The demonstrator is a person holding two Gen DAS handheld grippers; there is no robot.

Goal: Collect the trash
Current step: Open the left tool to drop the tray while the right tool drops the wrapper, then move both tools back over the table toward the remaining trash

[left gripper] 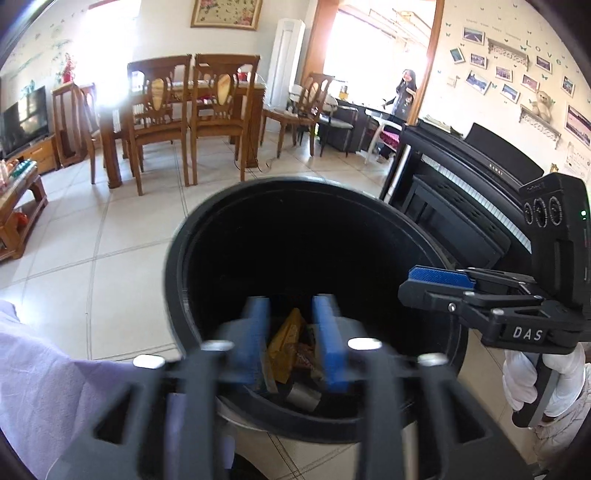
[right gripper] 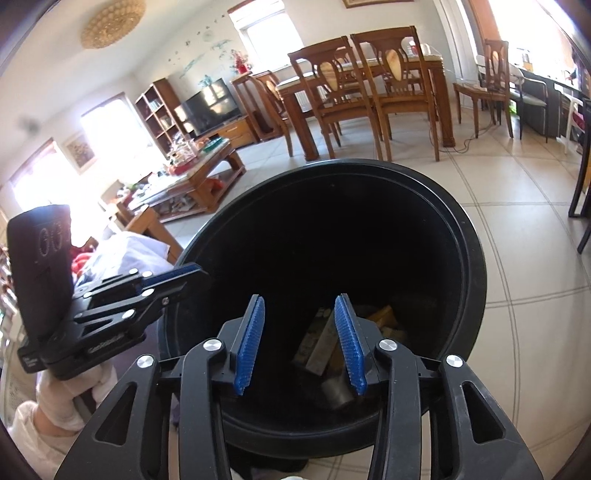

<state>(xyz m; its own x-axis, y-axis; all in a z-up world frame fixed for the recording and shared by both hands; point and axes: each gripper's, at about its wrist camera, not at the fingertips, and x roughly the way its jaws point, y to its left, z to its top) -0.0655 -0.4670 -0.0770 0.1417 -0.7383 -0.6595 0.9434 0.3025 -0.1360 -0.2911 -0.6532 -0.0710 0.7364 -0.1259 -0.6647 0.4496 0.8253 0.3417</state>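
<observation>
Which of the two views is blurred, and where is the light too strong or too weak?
Left wrist view: the left gripper is smeared by motion blur, and the windows behind the dining chairs are washed out. Right wrist view: the right gripper is sharp and the windows glare; in both, the trash bin is nearly black inside.

Light: bright daylight, windows (right gripper: 266, 29) blown out
Blur: left gripper (left gripper: 291, 339) smeared
Edges: fisheye bend, dark corners
Bin (right gripper: 469, 236) interior: deep shadow
</observation>
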